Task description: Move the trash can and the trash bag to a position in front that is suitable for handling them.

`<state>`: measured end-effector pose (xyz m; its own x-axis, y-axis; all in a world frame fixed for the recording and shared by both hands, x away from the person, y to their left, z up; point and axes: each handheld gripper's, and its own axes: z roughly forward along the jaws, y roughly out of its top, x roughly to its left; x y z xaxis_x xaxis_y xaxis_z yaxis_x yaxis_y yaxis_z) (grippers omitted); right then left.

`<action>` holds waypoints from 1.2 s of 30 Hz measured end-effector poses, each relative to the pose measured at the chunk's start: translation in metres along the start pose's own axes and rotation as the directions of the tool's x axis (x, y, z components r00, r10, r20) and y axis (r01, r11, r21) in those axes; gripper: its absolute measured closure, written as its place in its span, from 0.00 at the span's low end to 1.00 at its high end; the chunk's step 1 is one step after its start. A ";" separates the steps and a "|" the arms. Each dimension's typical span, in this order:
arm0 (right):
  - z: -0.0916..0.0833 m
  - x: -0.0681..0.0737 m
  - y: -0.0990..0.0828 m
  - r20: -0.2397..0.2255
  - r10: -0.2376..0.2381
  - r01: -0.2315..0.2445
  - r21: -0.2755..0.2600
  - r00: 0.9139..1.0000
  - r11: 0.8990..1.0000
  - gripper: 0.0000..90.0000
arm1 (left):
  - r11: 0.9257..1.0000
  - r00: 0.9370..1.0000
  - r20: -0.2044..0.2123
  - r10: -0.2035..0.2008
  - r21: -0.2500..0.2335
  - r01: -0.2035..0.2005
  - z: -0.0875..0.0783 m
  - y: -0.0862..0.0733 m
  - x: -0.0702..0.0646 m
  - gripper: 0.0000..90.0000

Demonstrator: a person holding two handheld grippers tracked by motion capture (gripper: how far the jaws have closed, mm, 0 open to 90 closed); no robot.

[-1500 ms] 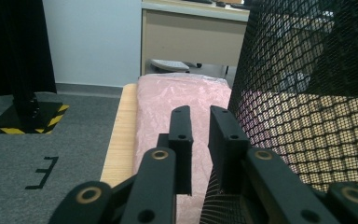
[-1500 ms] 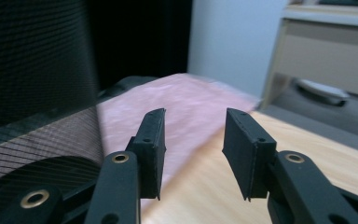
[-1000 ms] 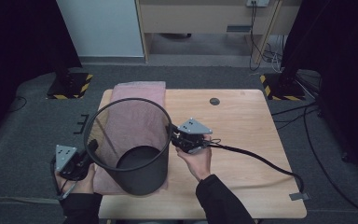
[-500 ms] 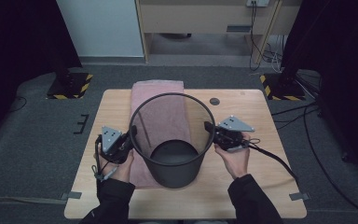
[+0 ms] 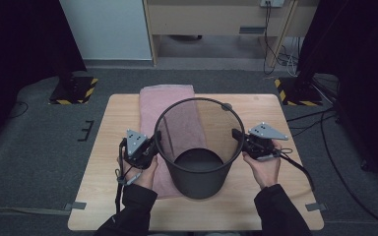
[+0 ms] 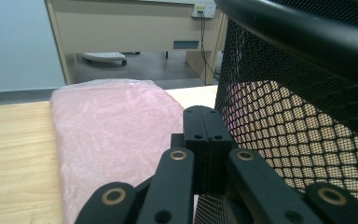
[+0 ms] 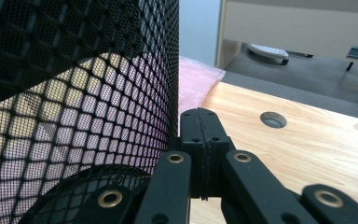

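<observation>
Nearest us in the high view, two dark-sleeved forearms come in from six o'clock, each hand carrying a black two-jaw tool; the left gripper (image 5: 150,147) sits at about nine o'clock of the black round wire-mesh bin (image 5: 199,162), and the right gripper (image 5: 237,135) at about three o'clock of it, each just beside the bin's wall under the rim; in the left gripper view we see the jaws of the left gripper (image 6: 208,122) pressed flat together with nothing between them, the mesh wall (image 6: 298,121) rising just beside them toward two o'clock; in the right gripper view the right gripper (image 7: 200,122) likewise has its jaws closed upon each other and empty, the mesh (image 7: 84,93) standing against them at ten o'clock; the bin stands upright on the pale rectangular wooden table (image 5: 285,196), its base resting partly on the long pink folded cloth (image 5: 167,105), which runs from beneath it toward twelve o'clock to the table's far edge; beyond the rim, at one o'clock, a small round hole in the tabletop (image 7: 273,120) shows; farther off lies grey carpet (image 5: 39,147), with a beige cabinet (image 5: 206,17) at the back.
</observation>
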<state>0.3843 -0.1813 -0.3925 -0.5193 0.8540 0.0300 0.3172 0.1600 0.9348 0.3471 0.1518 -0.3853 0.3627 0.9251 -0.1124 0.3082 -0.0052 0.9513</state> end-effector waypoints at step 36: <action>-0.015 -0.057 -0.042 0.034 0.068 -0.065 -0.084 0.997 0.994 0.54 | 0.974 0.998 -0.061 0.009 0.228 0.005 0.006 -0.079 0.066 0.52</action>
<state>0.3888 -0.2439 -0.4282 -0.4688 0.8795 0.0815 0.2827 0.0620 0.9572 0.3525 0.2111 -0.4698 0.3111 0.9465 -0.0861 0.5029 -0.0871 0.8600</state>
